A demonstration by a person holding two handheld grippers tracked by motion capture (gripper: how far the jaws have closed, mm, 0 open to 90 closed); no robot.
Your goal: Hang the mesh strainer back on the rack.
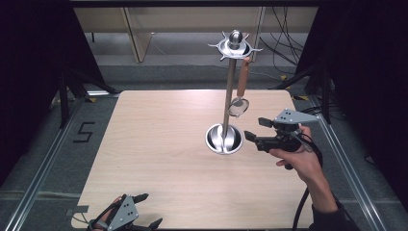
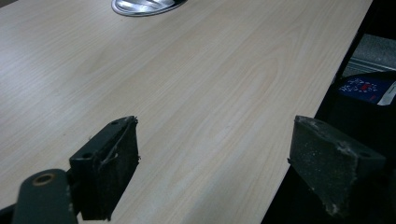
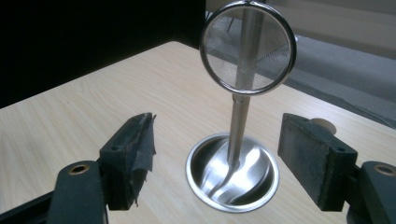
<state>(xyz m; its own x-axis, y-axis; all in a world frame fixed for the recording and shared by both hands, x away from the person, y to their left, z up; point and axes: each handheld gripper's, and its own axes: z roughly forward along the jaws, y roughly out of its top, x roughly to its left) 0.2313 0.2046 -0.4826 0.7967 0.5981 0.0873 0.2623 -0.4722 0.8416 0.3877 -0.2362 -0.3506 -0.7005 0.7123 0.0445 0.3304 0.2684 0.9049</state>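
One strainer (image 1: 239, 106) hangs from a hook of the steel stand (image 1: 227, 96), wooden handle up, round wire mesh beside the post, over the polished dish base. Right gripper (image 1: 256, 129) sits just right of the base, jaws spread, nothing between; probably the release step. Next: back away without knocking the mesh. Left gripper (image 1: 148, 210), jaws spread and empty, idles at the near edge of the pale wood-grain table (image 1: 159, 159).

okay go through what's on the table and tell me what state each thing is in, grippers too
Strainer: hanging from a hook on the rack, mesh end down.
Rack: upright on the table, its other hooks bare.
Right gripper: open, nothing between the jaws, facing the rack's base.
Left gripper: open, holding nothing, at the table's near edge.
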